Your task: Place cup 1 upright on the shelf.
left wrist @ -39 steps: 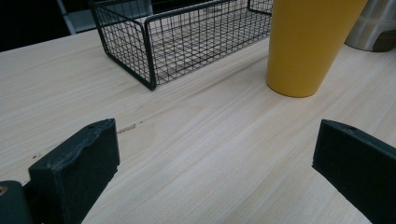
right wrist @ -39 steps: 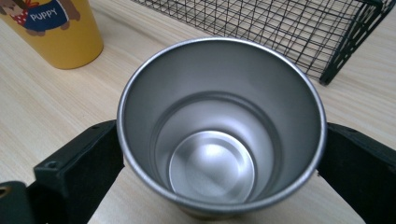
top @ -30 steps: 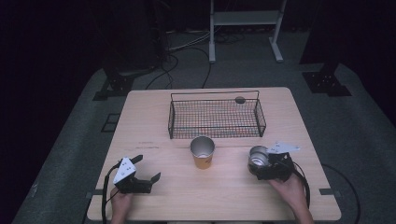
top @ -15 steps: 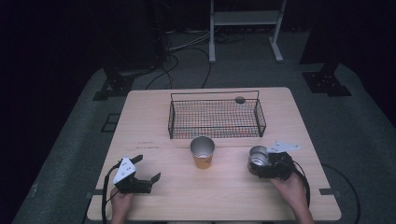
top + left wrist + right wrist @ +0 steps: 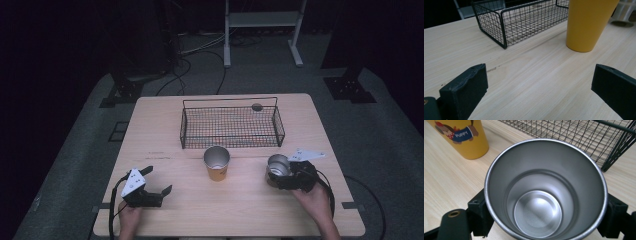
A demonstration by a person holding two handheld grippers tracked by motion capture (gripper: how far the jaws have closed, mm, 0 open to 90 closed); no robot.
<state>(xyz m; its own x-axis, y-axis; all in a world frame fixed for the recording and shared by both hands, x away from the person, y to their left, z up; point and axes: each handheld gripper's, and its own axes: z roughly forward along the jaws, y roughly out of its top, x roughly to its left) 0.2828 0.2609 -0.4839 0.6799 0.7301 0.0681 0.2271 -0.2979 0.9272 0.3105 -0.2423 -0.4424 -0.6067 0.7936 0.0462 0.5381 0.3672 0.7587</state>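
Clamping empty steel cup point(image 5: 544, 192), right gripper point(image 5: 283, 176).

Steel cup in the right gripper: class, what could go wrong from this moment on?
1. The right gripper clamps the smooth steel cup by its wall, so it may slip or tilt when lifted.
2. The yellow cup stands close beside it and could be knocked over.
3. The wire basket rim lies just ahead and could catch the cup.
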